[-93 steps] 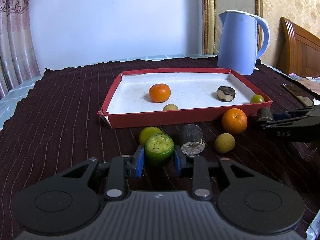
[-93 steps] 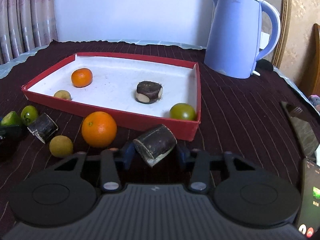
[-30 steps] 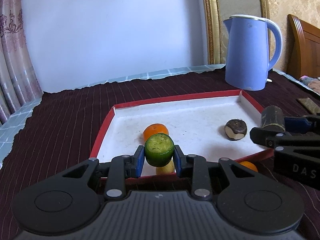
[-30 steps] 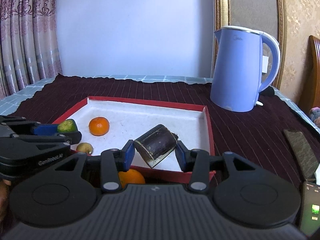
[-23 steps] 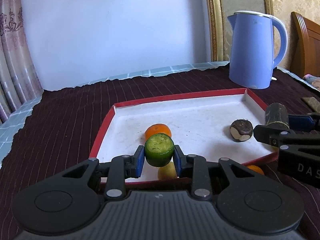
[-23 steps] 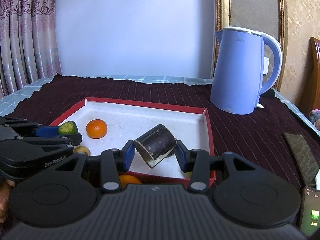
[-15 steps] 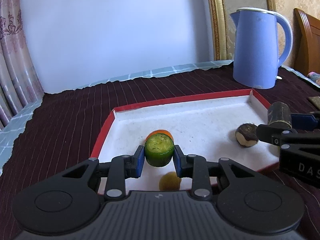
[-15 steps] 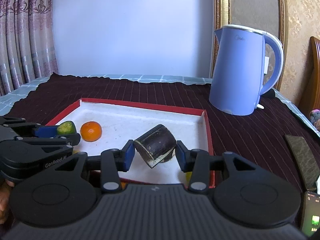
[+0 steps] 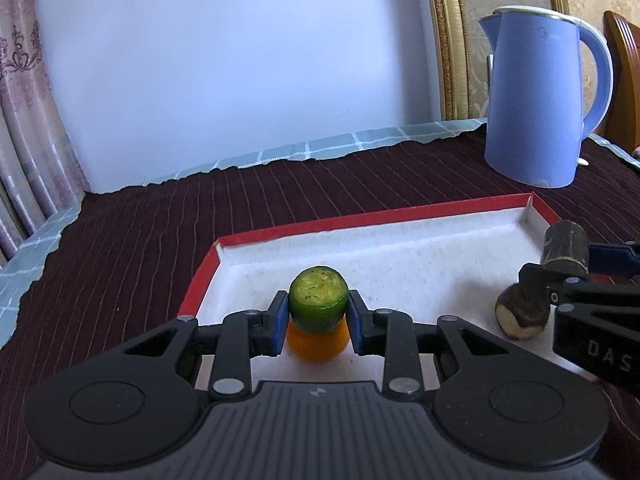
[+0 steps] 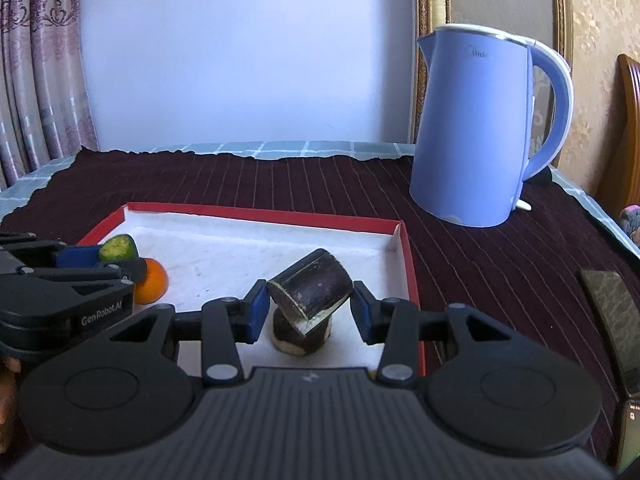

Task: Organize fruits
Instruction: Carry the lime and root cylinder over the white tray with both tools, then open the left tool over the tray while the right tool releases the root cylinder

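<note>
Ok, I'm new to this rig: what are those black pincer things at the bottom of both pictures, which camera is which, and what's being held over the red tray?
Each black pincer is a hand-held two-finger gripper with a camera looking along its fingers; no robot arm is involved. The left wrist view shows the left gripper shut on a green fruit above an orange in the red tray. The right wrist view shows the right gripper shut on a dark cylindrical piece, above a similar dark piece lying in the tray. Each gripper also appears at the edge of the other's picture. A blue kettle stands behind on the dark striped cloth.
</note>
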The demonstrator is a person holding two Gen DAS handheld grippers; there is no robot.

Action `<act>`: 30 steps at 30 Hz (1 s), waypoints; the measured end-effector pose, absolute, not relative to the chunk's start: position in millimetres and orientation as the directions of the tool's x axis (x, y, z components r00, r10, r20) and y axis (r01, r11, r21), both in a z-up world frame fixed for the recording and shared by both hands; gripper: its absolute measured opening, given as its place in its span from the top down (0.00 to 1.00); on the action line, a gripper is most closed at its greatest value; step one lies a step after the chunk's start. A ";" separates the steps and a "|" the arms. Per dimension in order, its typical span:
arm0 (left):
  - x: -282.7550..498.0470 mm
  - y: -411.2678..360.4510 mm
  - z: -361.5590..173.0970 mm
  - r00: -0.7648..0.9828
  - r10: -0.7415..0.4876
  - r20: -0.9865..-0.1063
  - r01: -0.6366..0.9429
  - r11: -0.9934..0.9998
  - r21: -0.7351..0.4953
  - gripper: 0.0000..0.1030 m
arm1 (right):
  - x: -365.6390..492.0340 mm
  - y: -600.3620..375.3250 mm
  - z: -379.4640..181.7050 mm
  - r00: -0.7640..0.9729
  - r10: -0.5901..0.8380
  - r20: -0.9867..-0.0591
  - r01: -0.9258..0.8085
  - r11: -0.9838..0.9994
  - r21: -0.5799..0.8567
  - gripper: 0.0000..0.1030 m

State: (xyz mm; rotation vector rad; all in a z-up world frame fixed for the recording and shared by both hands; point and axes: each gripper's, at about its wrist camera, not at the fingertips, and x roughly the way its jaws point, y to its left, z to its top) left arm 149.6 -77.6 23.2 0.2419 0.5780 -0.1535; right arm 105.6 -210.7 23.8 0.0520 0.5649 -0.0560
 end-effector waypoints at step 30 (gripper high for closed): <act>189.4 -109.3 11.8 0.799 -0.029 -0.601 0.202 0.953 0.224 0.70 | 148.5 -226.8 13.1 0.831 -0.123 -0.543 0.150 0.989 0.007 0.48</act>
